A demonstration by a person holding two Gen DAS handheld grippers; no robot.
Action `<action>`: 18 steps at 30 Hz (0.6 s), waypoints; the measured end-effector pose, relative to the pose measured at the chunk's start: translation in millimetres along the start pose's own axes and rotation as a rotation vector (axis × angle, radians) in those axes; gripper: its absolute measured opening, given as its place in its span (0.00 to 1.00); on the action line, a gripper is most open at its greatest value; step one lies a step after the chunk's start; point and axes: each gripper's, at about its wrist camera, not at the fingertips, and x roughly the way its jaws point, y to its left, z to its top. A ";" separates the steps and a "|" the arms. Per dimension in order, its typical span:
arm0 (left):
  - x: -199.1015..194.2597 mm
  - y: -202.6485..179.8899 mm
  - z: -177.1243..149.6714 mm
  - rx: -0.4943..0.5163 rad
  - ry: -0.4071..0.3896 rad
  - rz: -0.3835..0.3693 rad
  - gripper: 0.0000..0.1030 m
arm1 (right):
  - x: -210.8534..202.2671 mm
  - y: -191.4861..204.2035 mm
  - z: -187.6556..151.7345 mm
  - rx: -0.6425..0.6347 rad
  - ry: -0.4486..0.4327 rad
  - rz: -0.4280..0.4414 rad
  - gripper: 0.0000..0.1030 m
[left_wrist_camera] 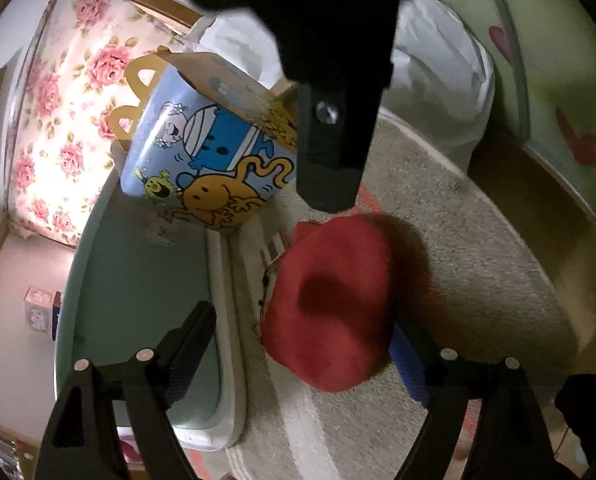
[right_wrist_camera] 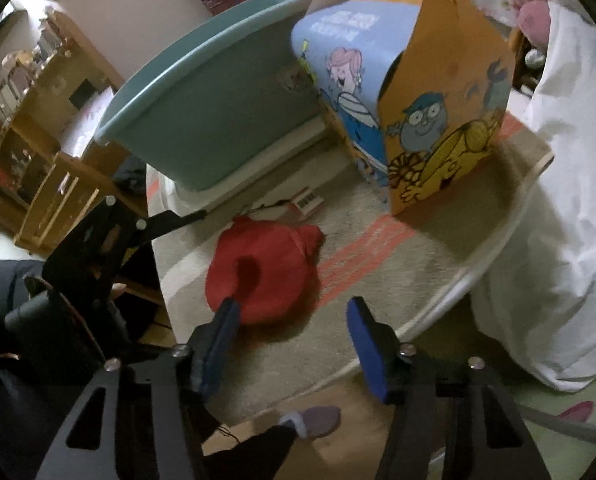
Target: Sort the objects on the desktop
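A soft red cloth thing (left_wrist_camera: 330,312) lies on the round table's beige cloth (left_wrist_camera: 438,240). My left gripper (left_wrist_camera: 302,320) is open and straddles it, with its left finger clear of the cloth and its blue right pad partly hidden behind it. My right gripper (right_wrist_camera: 293,320) is open just in front of the red thing (right_wrist_camera: 265,268), and its left pad overlaps the near edge. A cartoon-printed cardboard box (right_wrist_camera: 418,100) with yellow handles stands behind, beside a teal tub (right_wrist_camera: 201,100). In the left wrist view one black finger (left_wrist_camera: 330,160) of the right gripper hangs above the red thing.
A small barcode tag (right_wrist_camera: 308,202) lies between the red thing and the tub. White bedding (right_wrist_camera: 558,200) presses against the table's right edge. A floral curtain (left_wrist_camera: 57,120) hangs behind the box. A slippered foot (right_wrist_camera: 318,420) stands on the floor below, and wooden shelves (right_wrist_camera: 57,200) are to the left.
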 end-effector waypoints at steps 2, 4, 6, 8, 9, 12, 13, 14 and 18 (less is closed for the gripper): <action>1.8 -1.2 0.5 0.010 -0.001 0.005 0.84 | 5.0 -3.0 1.8 0.023 0.003 0.016 0.55; 2.5 -5.5 -0.2 0.031 -0.018 0.029 0.84 | 9.7 -6.7 3.7 0.053 0.005 0.042 0.53; 3.5 -8.2 0.4 0.046 -0.034 0.046 0.85 | 13.9 -7.5 6.0 0.068 0.016 0.059 0.52; 5.4 -7.5 1.7 0.047 -0.044 0.051 0.85 | 18.1 -6.4 8.2 0.071 0.034 0.065 0.52; 6.6 -6.4 2.1 0.043 -0.047 0.050 0.86 | 20.0 -6.0 9.2 0.073 0.042 0.067 0.52; 9.7 -1.6 2.7 0.035 -0.049 0.041 0.89 | 23.8 -7.1 10.7 0.088 0.059 0.058 0.52; 10.4 -0.6 2.8 0.035 -0.051 0.037 0.89 | 25.1 -8.1 10.8 0.100 0.071 0.063 0.52; 11.4 2.3 2.0 0.029 -0.056 0.021 0.89 | 26.6 -8.4 10.7 0.107 0.077 0.067 0.52; 17.1 18.6 -0.1 -0.029 -0.050 -0.113 0.67 | 30.6 -9.1 9.2 0.131 0.092 0.088 0.52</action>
